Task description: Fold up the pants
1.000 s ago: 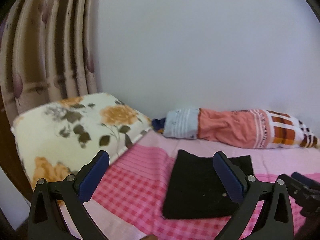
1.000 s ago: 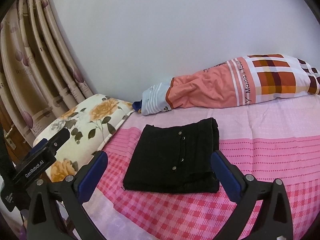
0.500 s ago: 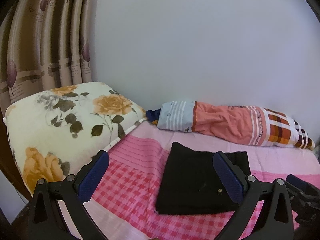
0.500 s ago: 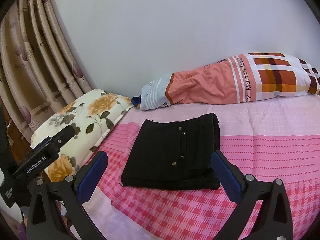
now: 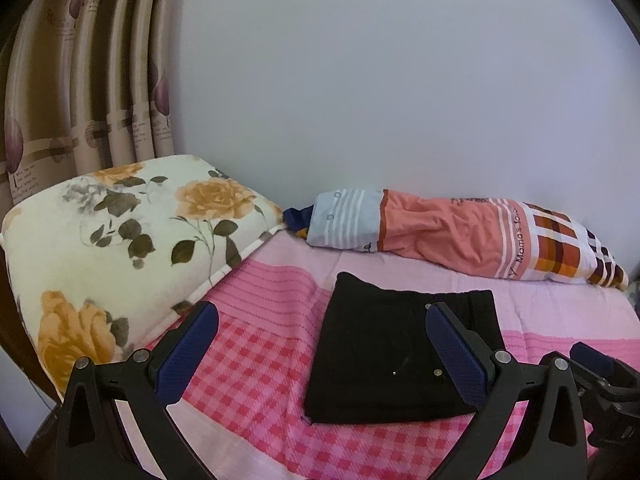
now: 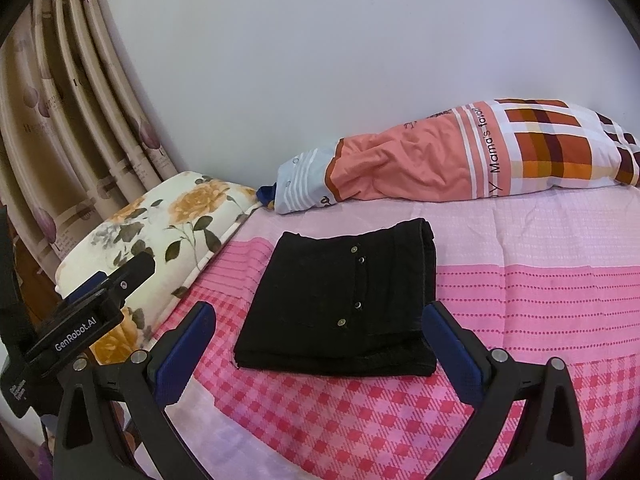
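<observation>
Plain pale wall [image 5: 400,92] behind everything, with beige curtain [image 5: 92,92] printed with purple tulips hanging at far left. Below, bed covered by pink sheet [image 6: 540,292], pale at the back, striped in the middle, checked pink and red toward the front. Floral pillow [image 5: 120,248], cream with orange roses, propped at the left end of the bed against the curtain. Long bolster [image 6: 460,160] in salmon, pale blue stripes and orange-brown plaid lying along the wall at the back, a scrap of dark blue cloth poking from its left end. Black pants [image 6: 340,300] folded into a compact rectangle, flat on the sheet near the middle of the bed, in front of the bolster and right of the floral pillow, small metal studs in a line on top, thick stacked edges at front and right. Left gripper [image 5: 320,354] held above the near edge of the bed, blue-padded jaws wide apart, holding nothing, clear of the pants. Right gripper [image 6: 318,354] likewise raised in front of the pants, jaws spread wide and empty, not touching the cloth.
</observation>
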Tool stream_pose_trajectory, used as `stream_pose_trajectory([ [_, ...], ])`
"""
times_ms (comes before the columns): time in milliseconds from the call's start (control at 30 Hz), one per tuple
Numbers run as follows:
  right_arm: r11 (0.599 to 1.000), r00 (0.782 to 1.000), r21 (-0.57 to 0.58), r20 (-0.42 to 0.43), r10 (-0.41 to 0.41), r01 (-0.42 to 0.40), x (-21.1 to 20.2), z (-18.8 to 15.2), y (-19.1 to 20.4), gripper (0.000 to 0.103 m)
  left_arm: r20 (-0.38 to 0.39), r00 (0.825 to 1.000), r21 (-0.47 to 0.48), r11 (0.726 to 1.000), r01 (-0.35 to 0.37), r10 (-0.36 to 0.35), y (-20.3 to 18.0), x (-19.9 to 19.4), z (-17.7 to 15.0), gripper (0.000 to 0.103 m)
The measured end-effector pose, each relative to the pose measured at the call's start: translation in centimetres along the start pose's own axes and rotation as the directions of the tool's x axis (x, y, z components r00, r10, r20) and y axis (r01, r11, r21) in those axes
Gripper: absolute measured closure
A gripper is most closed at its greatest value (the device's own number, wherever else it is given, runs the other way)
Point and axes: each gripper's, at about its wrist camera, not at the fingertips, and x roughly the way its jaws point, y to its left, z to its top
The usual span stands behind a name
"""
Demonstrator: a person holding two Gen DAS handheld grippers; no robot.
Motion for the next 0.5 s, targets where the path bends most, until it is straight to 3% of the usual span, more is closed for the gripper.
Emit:
stream_pose_trajectory([
  [367,1.000,1.000,-0.006,-0.013,-0.008,0.008,0.51,-0.27,0.05,0.001,0.032,0.999,0.027,0.999,-0.018,0.017,-0.67,0.43,-0.35,0.000],
  [500,1.000,1.000,-0.005,-0.014,-0.009,0.009,0.53,-0.29,-0.01,0.001,0.022,1.000,0.005,1.000,0.010,-0.010,-0.30,0.53,0.03,0.000],
])
